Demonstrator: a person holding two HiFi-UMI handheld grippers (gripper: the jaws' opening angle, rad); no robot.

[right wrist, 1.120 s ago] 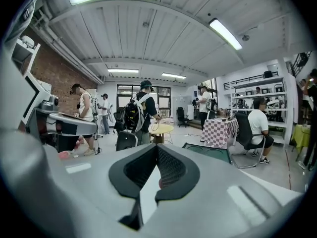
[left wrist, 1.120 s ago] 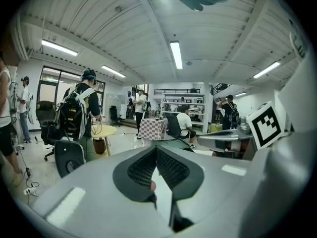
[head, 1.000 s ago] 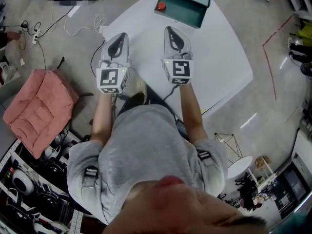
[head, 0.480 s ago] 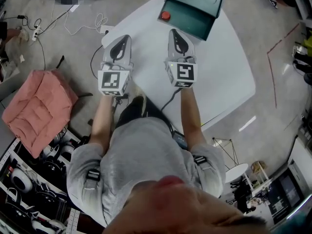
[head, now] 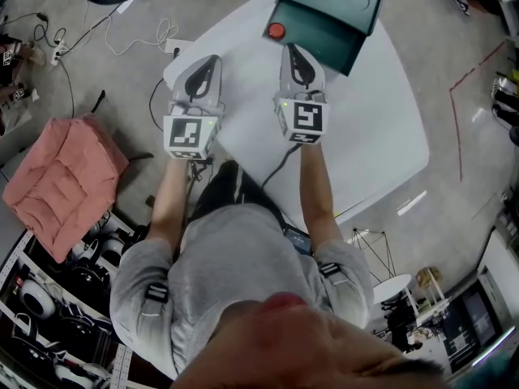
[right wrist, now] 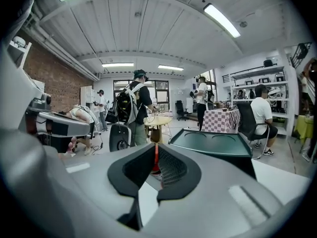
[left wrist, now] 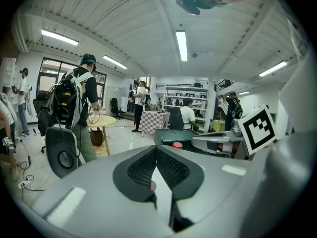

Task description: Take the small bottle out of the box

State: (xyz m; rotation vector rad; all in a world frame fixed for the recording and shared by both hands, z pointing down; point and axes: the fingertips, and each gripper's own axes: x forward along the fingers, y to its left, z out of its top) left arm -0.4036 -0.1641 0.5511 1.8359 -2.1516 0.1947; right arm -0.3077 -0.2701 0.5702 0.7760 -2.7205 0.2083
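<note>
Off the worktop's (head: 365,120) left edge a pink cushion (head: 65,181) and cables (head: 165,35) lie on the floor (head: 462,185), and the left hand-held gripper (head: 208,59), jaws together and empty, hangs over the left corner. At the teal box's (head: 328,19) near left corner the small bottle (head: 276,31) stands red cap up, long axis upright, in or beside the box I cannot tell; the right hand-held gripper (head: 290,49), jaws likewise together on nothing, points at it from near, with nothing between. Rightward, open white surface runs to the far edge.
</note>
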